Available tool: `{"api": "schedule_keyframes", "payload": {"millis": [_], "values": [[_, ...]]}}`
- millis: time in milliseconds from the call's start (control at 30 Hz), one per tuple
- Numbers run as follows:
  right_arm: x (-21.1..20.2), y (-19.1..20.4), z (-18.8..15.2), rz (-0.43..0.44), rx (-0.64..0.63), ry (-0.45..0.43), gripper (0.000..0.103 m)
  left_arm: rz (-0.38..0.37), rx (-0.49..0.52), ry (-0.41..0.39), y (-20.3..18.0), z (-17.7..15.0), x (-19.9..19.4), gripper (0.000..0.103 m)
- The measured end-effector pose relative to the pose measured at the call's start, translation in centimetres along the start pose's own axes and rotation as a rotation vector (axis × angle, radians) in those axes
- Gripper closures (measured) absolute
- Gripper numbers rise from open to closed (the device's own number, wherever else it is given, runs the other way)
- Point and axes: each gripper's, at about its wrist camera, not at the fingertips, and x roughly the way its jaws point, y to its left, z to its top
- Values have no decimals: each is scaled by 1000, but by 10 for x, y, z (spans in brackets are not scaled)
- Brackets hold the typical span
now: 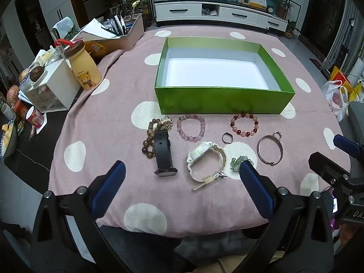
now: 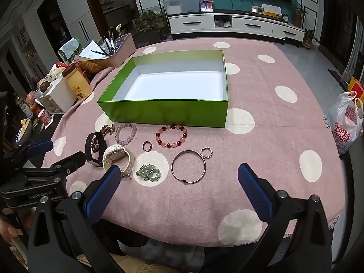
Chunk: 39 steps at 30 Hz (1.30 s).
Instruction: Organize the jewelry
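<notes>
An open green box (image 1: 225, 99) (image 2: 166, 111) with a white inside stands empty on the pink dotted cloth. In front of it lie a brown bead bracelet (image 1: 149, 142), a black watch (image 1: 164, 153) (image 2: 94, 149), a pale pink bead bracelet (image 1: 191, 129) (image 2: 126, 133), a red and pink bead bracelet (image 1: 244, 124) (image 2: 171, 136), a small dark ring (image 1: 226, 138) (image 2: 147, 146), a white watch (image 1: 206, 162) (image 2: 117, 157), green beads (image 1: 238, 162) (image 2: 149, 172), a metal bangle (image 1: 270, 150) (image 2: 188, 167) and a small studded ring (image 2: 206, 152). My left gripper (image 1: 182, 182) hovers open above the watches. My right gripper (image 2: 179, 183) hovers open near the bangle.
At the table's left edge stand a yellow bear bottle (image 1: 85, 67), a white drawer unit (image 1: 53, 89), a pen holder (image 1: 127, 34) and food tins. A white plastic bag (image 2: 345, 125) hangs at the right. Bare cloth lies right of the box.
</notes>
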Motion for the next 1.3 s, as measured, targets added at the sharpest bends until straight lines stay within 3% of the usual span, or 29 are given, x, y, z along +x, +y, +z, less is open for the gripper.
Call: {"api": "schedule_keyframes", "payload": {"millis": [1300], "values": [[-6, 5, 0, -2, -11, -11, 1, -7, 11, -8, -4, -1, -4, 2]]}}
